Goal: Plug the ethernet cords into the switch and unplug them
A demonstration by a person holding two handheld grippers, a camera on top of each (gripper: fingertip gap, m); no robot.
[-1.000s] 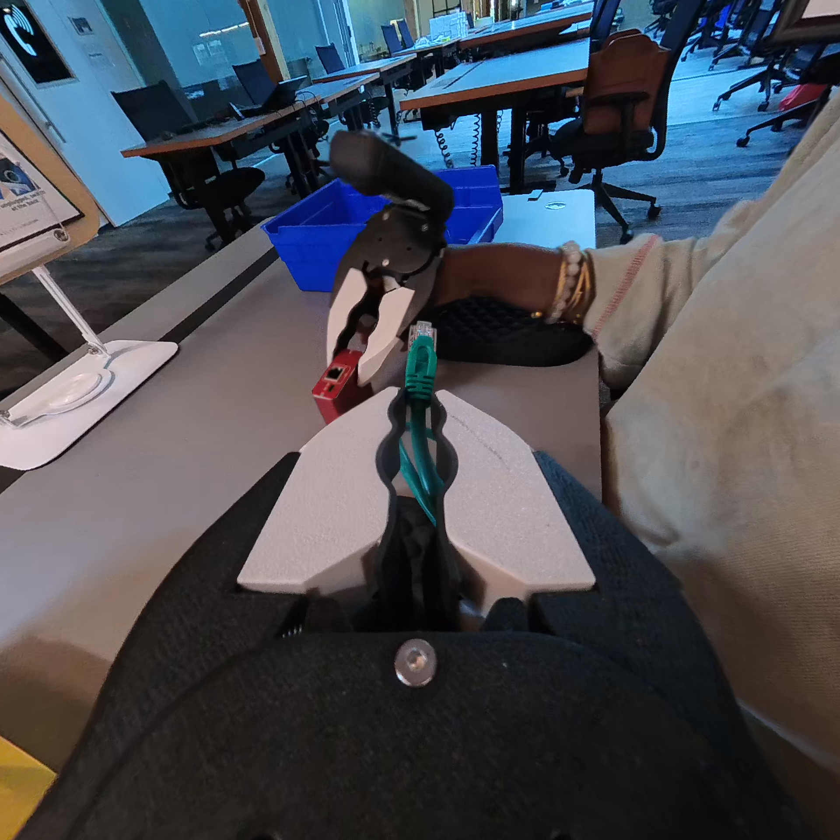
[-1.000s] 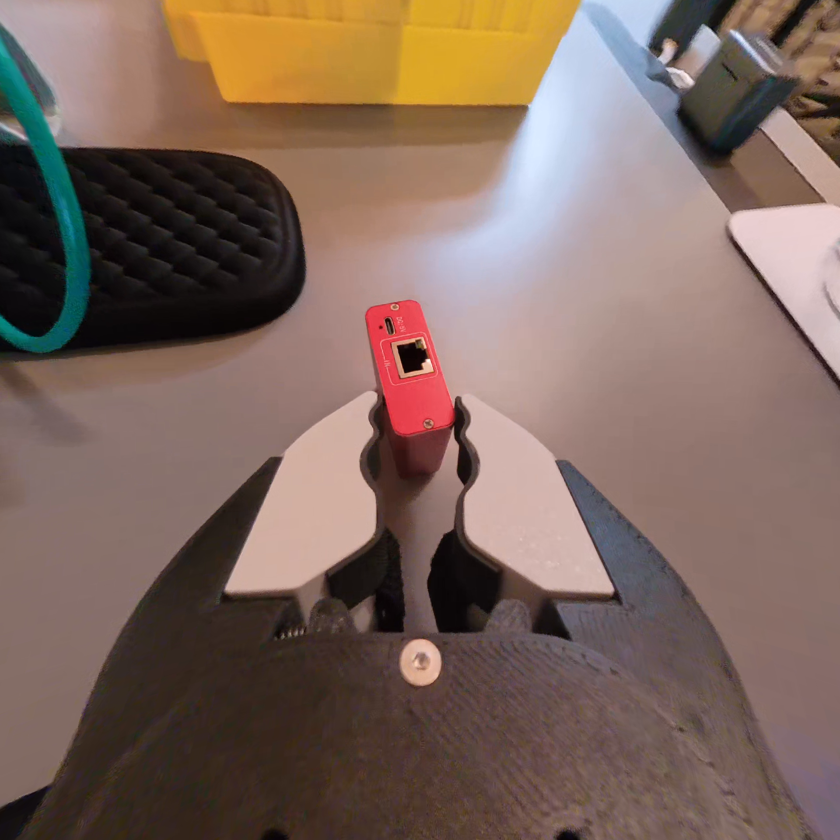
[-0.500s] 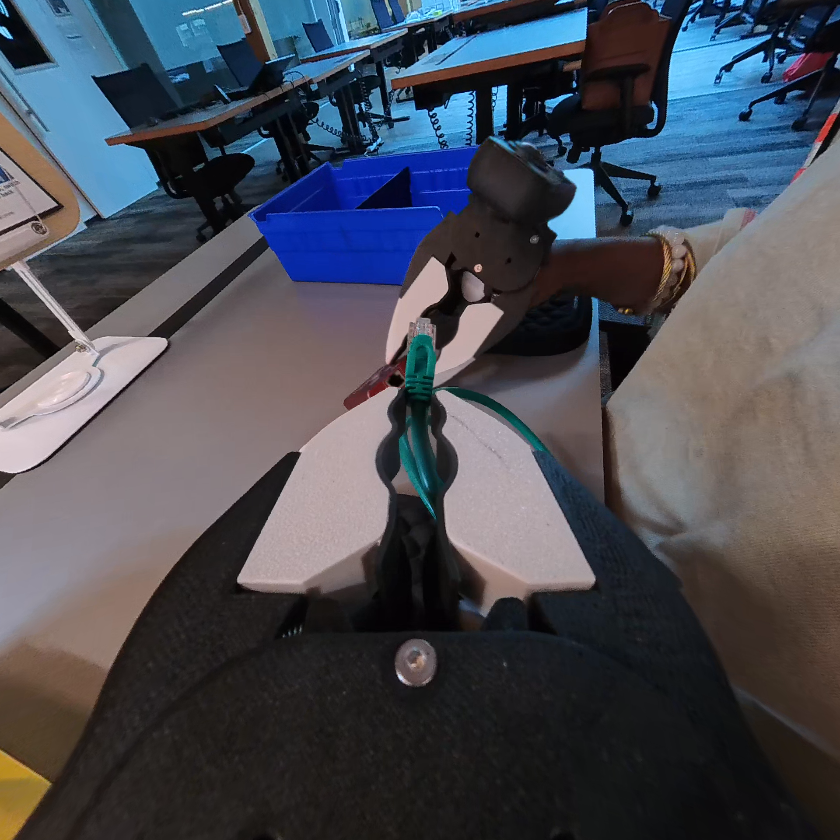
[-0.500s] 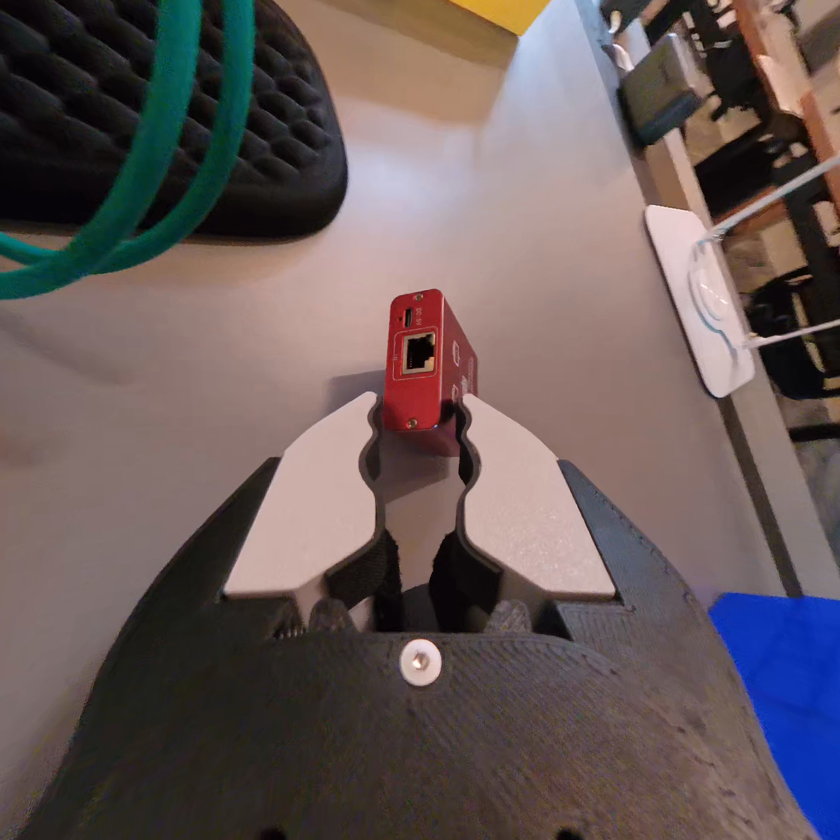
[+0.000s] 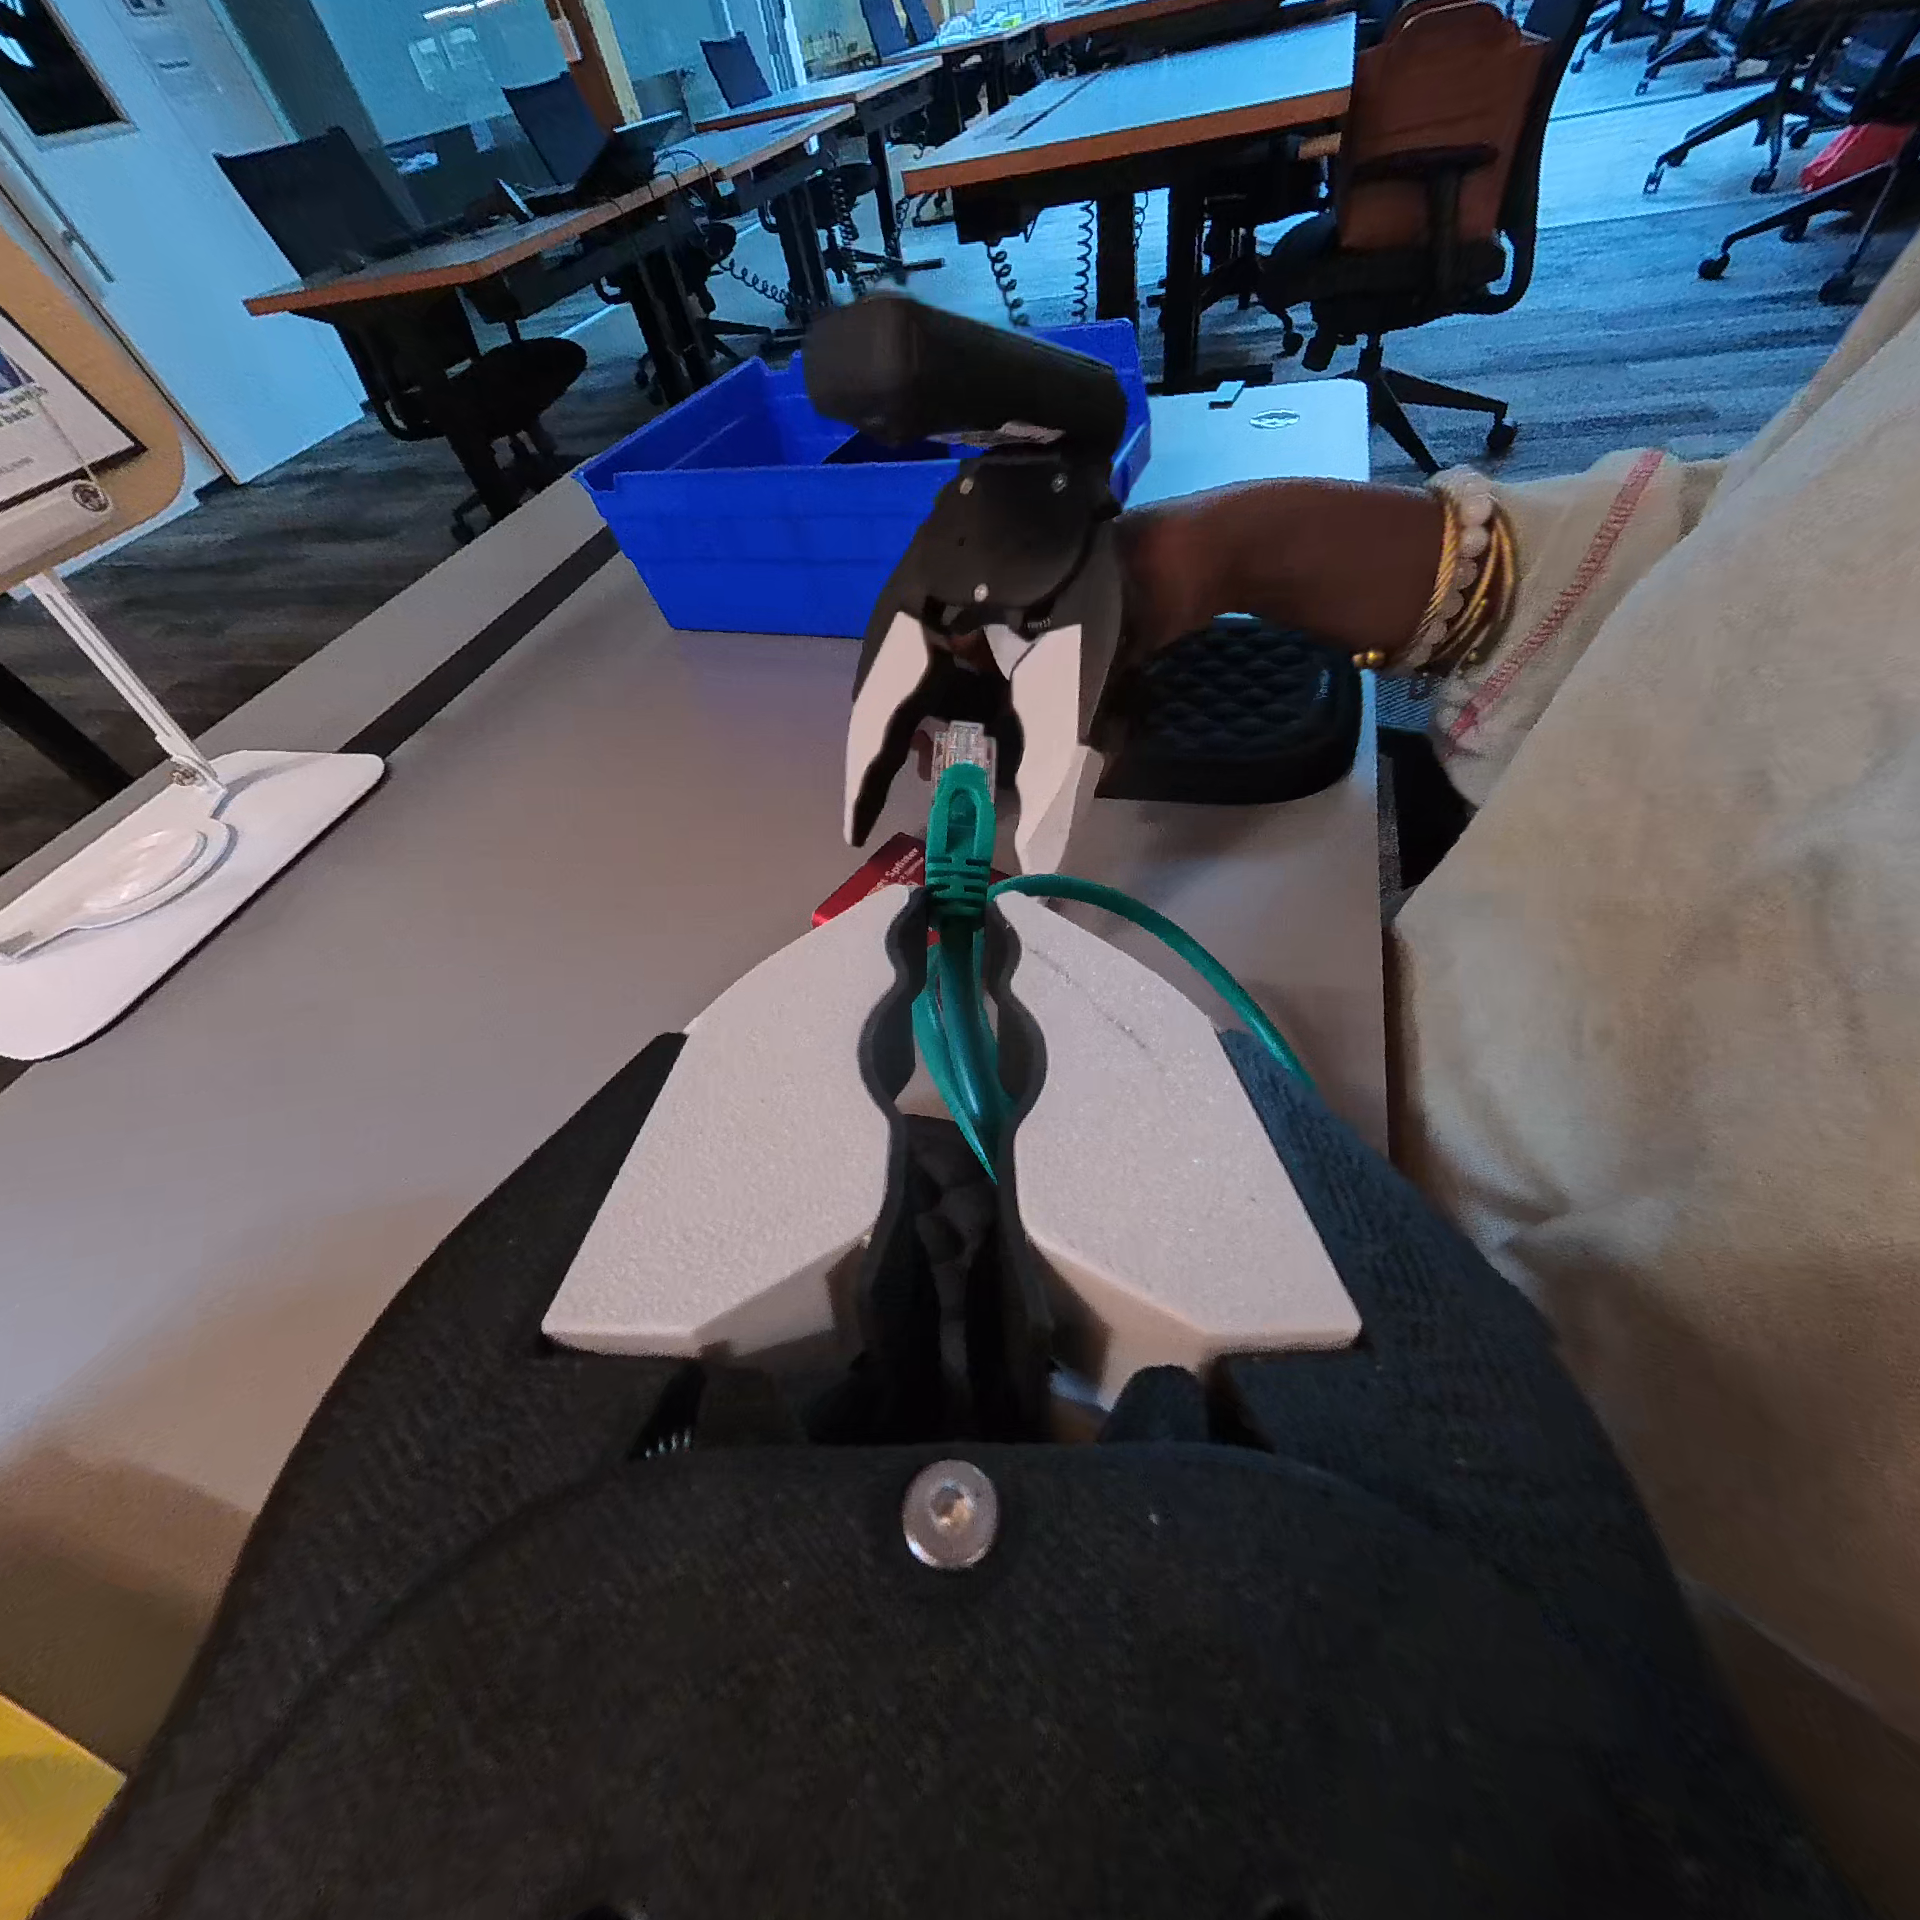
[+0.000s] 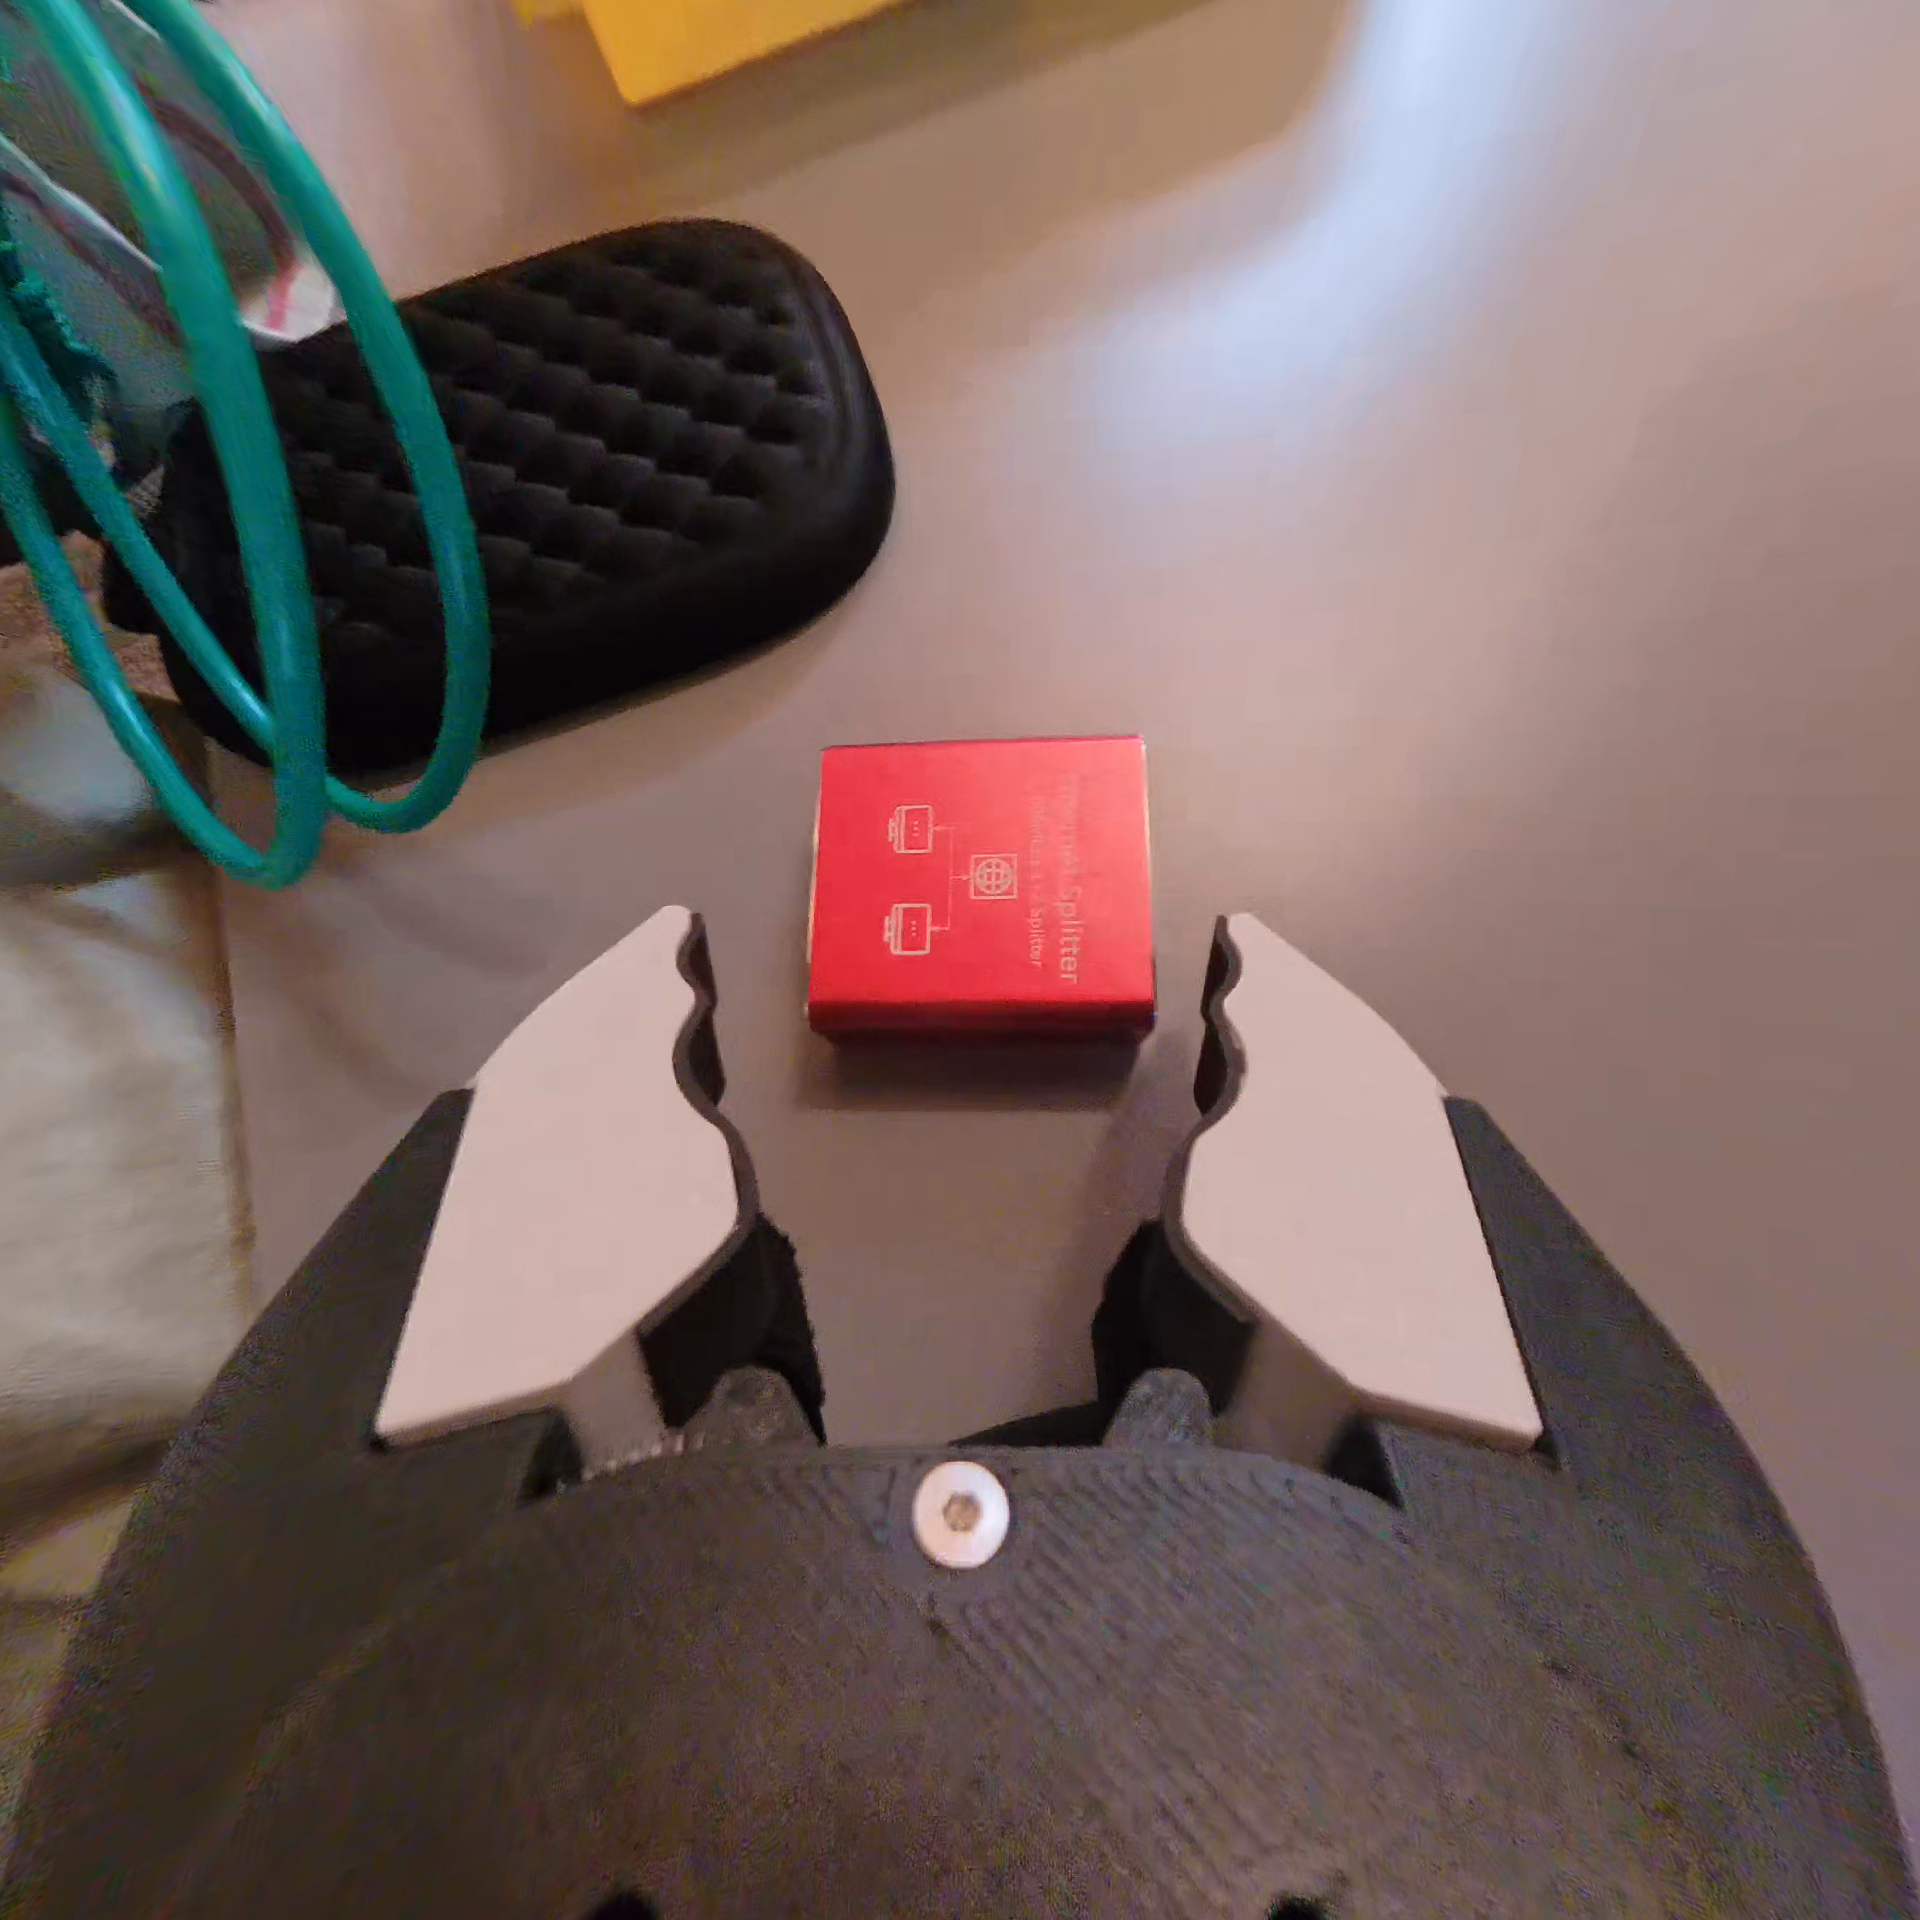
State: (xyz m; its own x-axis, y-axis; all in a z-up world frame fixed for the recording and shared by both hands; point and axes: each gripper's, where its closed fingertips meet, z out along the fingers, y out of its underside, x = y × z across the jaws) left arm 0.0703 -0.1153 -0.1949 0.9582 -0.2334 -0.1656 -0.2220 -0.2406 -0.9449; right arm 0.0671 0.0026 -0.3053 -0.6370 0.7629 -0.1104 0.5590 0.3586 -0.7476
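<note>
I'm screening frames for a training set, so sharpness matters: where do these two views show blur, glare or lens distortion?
Right wrist view: the red switch is fairly sharp, but the green cable loops and the wrist rest are smeared, and pale glare washes the table at upper right. Left wrist view: mostly crisp on the green plug; wide-angle bending curves the background desks.

Cord (image 5: pixel 958 821) green, plug tip clear. Switch (image 6: pixel 982 886) red, pale line drawings and lettering on top face. Pad (image 6: pixel 582 468) black, quilted diamond pattern. Table (image 6: pixel 1455 623) grey. Bin (image 5: pixel 769 530) blue. Second bin (image 6: pixel 727 73) yellow. Left gripper (image 5: pixel 954 914) fingers light grey, body black. Right gripper (image 6: pixel 961 925) same: grey fingers, black body. Sleeve (image 5: pixel 1662 831) cream, red stitched line near cuff. Bracelets (image 5: pixel 1465 571) gold and pale beads. Stand base (image 5: pixel 166 873) white.
</note>
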